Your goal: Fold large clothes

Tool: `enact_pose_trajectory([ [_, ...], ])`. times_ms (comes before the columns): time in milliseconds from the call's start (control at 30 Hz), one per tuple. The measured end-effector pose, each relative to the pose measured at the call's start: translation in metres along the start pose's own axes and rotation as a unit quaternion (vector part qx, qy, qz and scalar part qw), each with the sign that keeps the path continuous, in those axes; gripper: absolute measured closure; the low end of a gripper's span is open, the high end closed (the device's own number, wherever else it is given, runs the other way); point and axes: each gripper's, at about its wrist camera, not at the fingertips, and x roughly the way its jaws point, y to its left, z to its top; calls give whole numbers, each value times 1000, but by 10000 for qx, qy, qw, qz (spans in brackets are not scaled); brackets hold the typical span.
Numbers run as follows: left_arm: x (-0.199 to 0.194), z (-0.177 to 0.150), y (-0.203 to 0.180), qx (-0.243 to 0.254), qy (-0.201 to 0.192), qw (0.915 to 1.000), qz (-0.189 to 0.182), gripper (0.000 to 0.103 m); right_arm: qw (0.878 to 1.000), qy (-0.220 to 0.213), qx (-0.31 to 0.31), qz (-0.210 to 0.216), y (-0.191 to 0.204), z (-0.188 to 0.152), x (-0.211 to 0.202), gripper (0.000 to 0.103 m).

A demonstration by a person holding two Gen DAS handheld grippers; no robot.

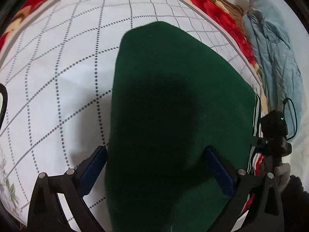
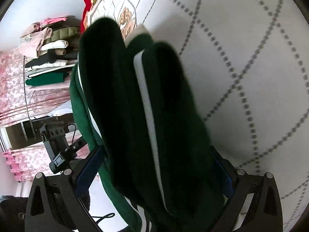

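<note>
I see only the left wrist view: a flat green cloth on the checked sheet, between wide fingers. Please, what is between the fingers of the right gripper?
Observer: A thick folded bundle of the green garment lies between the fingers of the right gripper, which are spread wide.
Operator: Has this bundle any marking?
Observer: Yes, one broad white band runs along the fold.
Operator: And what is behind it?
Observer: A stack of folded clothes is at the far left, with a pink flowered curtain beside it.
</note>
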Motion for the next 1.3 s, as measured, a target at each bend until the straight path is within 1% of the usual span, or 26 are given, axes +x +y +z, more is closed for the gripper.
enact_pose_trajectory([
  [33, -1, 3, 2, 30, 30, 10000, -32, 0, 10000, 64, -44, 23, 4, -3, 3, 0],
  [67, -3, 5, 4, 63, 50, 10000, -58, 0, 9998, 107, -9, 163, 6, -9, 1, 2],
  [100, -3, 3, 3, 86, 56, 9999, -78, 0, 9986, 140, 101, 495, 8, -14, -1, 7],
  [133, -4, 5, 6, 129, 73, 9999, -81, 0, 9958, 136, 201, 880, 9, -19, -5, 10],
  [200, -4, 4, 13, 150, 128, 9996, -179, 0, 9868, 120, 283, 1588, 14, -31, -13, 16],
  [233, -4, 5, 17, 157, 181, 9993, -293, 0, 9876, 120, 249, 1545, 14, -36, -15, 18],
  [267, -3, 5, 19, 199, 218, 9989, -353, 0, 9898, 105, 253, 1397, 12, -40, -15, 18],
  [367, 4, 7, 15, 413, 337, 9976, -438, 0, 9975, -19, 582, 389, -15, -48, -5, 17],
  [400, 4, 8, 13, 467, 335, 9974, -425, 0, 9977, -22, 593, 328, -21, -49, 1, 13],
  [433, 4, 10, 9, 522, 312, 9972, -426, 0, 9969, -124, 656, 414, -24, -51, 3, 10],
  [467, 3, 10, 7, 538, 293, 9972, -430, 0, 9966, -191, 672, 437, -20, -53, 4, 10],
  [533, 0, 10, 2, 577, 217, 9975, -354, 0, 9975, -246, 544, 390, -13, -59, 1, 15],
  [567, -4, 10, -2, 643, 149, 9975, -264, 0, 9969, -296, 584, 426, -10, -61, 1, 28],
  [600, -8, 10, -5, 734, 80, 9971, -161, 0, 9955, -340, 697, 536, -9, -68, -2, 36],
  [667, -17, 12, -11, 877, -41, 9961, 2, 1, 9953, -396, 678, 573, -2, -75, -4, 44],
  [767, -28, 19, -15, 867, -93, 9962, 73, 1, 9930, -532, 787, 695, 8, -83, -11, 49],
  [867, -35, 31, -27, 929, -134, 9955, 154, 1, 9913, -660, 801, 808, 18, -90, -22, 51],
  [933, -40, 41, -35, 965, -182, 9951, 152, 1, 9897, -732, 848, 894, 19, -83, -39, 51],
  [1000, -41, 51, -43, 994, -208, 9947, 133, 1, 9896, -809, 818, 863, 23, -73, -60, 52],
  [1100, -44, 76, -60, 1057, -261, 9940, 92, 1, 9896, -894, 797, 802, 33, -42, -88, 52],
  [1167, -44, 99, -72, 1071, -297, 9938, 20, 1, 9899, -931, 801, 706, 41, -16, -108, 52],
  [1200, -44, 115, -78, 1069, -320, 9938, -23, 1, 9896, -957, 821, 690, 46, 2, -110, 52],
  [1267, -42, 145, -89, 1079, -383, 9934, -90, 1, 9891, -1029, 839, 639, 53, 37, -131, 52],
  [1300, -39, 164, -95, 1081, -436, 9931, -109, 1, 9884, -1065, 868, 646, 56, 53, -137, 52],
])
